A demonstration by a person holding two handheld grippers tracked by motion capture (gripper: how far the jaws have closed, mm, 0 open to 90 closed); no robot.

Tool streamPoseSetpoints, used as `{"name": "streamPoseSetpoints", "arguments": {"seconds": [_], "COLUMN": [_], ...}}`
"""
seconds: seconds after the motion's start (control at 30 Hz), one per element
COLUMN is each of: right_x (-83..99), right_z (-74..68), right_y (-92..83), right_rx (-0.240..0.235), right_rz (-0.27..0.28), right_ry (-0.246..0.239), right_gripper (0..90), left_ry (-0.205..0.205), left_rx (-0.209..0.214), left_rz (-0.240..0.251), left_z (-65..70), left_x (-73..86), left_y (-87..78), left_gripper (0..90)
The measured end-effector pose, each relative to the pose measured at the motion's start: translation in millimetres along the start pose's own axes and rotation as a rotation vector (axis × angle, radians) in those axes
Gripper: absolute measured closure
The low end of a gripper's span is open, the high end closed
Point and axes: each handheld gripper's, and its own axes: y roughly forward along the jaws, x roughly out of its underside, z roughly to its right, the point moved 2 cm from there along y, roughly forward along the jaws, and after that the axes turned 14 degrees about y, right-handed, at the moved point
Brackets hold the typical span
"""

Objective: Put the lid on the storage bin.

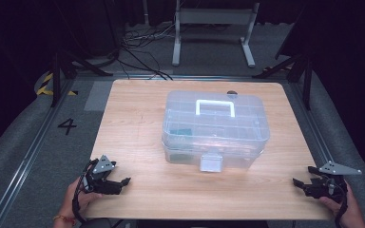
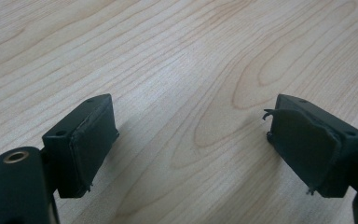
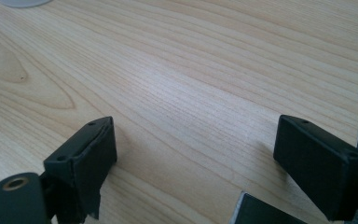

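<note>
At the near edge of the wooden surface [image 1: 138, 190], the person's left hand [image 1: 78, 202] holds the left tool [image 1: 119, 183] at the near left corner, its jaws pointing right along the edge. In the left gripper view the left tool [image 2: 189, 144] stands wide open with nothing between its jaws, only bare wood grain under them; the rubber pad on its right jaw looks frayed at the edge. At the near right corner the right hand [image 1: 344, 209] holds the right tool [image 1: 302, 184], jaws pointing left. In the right gripper view the right tool [image 3: 193, 161] is likewise spread wide and holds nothing, and the surface edge shows at the far right.

Farther in, at the middle of the surface and well apart from both tools, sits a clear plastic box [image 1: 216, 128] with a closed lid, a white handle [image 1: 215, 107] on top and a latch [image 1: 211, 162] on its near side. Something dark green shows dimly inside at its left.

Beyond the surface lie grey floor, black cables [image 1: 140, 45] and a white metal stand [image 1: 214, 23].
</note>
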Motion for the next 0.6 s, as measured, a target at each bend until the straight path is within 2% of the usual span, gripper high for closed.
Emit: {"name": "streamPoseSetpoints", "arguments": {"seconds": [0.6], "right_x": [0.0], "right_z": [0.0], "right_y": [0.1], "right_rx": [0.0], "right_rz": [0.0], "right_ry": [0.001], "right_gripper": [13.4], "left_ry": [0.006], "left_rx": [-0.015], "left_rz": [-0.011], "left_z": [0.1], "left_x": [-1.0], "left_y": [0.0], "left_gripper": [14.4]}}
